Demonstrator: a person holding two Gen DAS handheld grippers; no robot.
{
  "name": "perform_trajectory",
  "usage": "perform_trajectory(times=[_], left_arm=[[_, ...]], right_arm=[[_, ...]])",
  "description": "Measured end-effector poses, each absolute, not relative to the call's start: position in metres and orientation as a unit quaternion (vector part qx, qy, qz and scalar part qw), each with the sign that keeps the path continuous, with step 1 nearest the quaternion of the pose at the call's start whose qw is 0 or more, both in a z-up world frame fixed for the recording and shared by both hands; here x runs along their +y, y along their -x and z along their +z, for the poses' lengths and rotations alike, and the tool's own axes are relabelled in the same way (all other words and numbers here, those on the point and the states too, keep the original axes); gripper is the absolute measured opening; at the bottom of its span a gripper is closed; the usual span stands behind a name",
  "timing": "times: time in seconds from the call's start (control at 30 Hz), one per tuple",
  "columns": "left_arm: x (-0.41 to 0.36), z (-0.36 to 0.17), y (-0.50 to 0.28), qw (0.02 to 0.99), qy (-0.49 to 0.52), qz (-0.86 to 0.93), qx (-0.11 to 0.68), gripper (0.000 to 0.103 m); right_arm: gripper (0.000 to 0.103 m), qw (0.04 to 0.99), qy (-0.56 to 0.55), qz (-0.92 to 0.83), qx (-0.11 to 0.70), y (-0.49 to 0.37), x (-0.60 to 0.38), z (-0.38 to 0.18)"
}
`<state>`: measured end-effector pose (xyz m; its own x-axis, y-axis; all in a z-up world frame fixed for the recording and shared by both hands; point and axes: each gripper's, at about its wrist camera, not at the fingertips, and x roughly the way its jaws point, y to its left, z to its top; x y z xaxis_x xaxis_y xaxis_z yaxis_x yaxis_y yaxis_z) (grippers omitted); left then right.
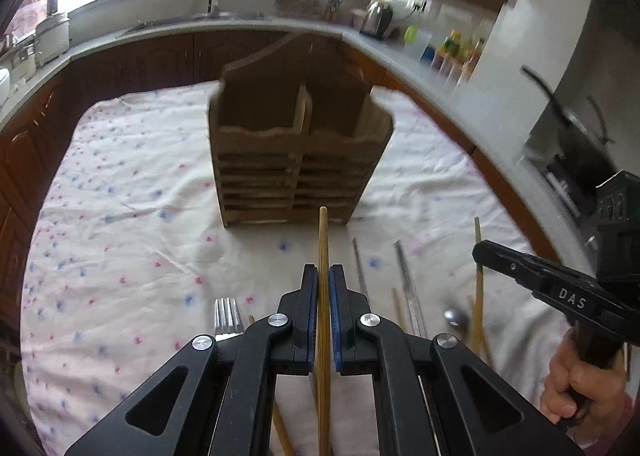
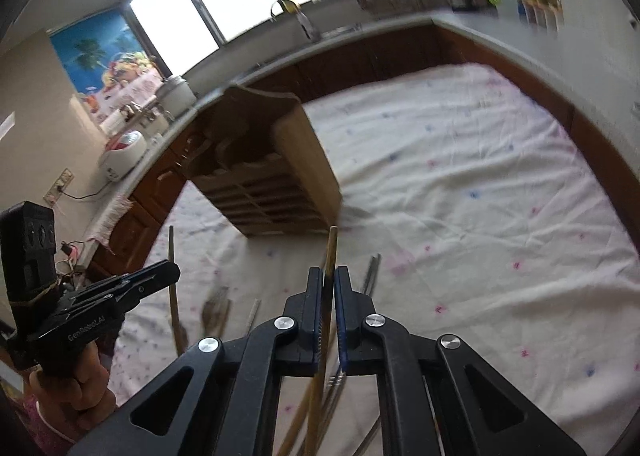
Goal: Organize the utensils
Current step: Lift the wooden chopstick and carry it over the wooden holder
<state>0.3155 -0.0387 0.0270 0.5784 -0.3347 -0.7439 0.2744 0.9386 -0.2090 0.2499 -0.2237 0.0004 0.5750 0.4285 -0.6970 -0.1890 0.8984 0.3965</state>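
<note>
A slatted wooden utensil holder (image 1: 296, 159) with two compartments stands upright on the cloth ahead; in the right wrist view the holder (image 2: 272, 183) is to the upper left. My left gripper (image 1: 324, 272) is shut on a light wooden chopstick (image 1: 323, 240) that points toward the holder, lifted off the cloth. My right gripper (image 2: 329, 274) is shut on another wooden chopstick (image 2: 331, 252), also raised. Below lie a fork (image 1: 228, 316), a spoon (image 1: 456, 318), metal chopsticks (image 1: 408, 284) and more wooden ones. Both compartments look empty from here.
A white flower-print tablecloth (image 1: 120, 215) covers the table. Brown cabinets and a grey counter curve around it, carrying a kettle (image 1: 378, 17), bottles (image 1: 456, 51) and a white cooker (image 2: 124, 151). A person's hand (image 1: 572, 384) grips the right gripper's handle.
</note>
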Motion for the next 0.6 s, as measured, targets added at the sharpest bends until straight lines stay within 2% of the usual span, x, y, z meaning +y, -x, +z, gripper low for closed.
perform_trajectory(times=[0.27, 0.6], left_arm=[[-0.002, 0.078, -0.25, 0.908, 0.058, -0.183, 0.373, 0.004], [0.02, 0.097, -0.208, 0.922, 0.08, -0.182, 0.334, 0.004]], right_arm=[[0.005, 0.902, -0.136, 0.188, 0.363, -0.221, -0.225, 0.051], [0.005, 0.926, -0.116, 0.179, 0.311, -0.207, -0.222, 0.078]])
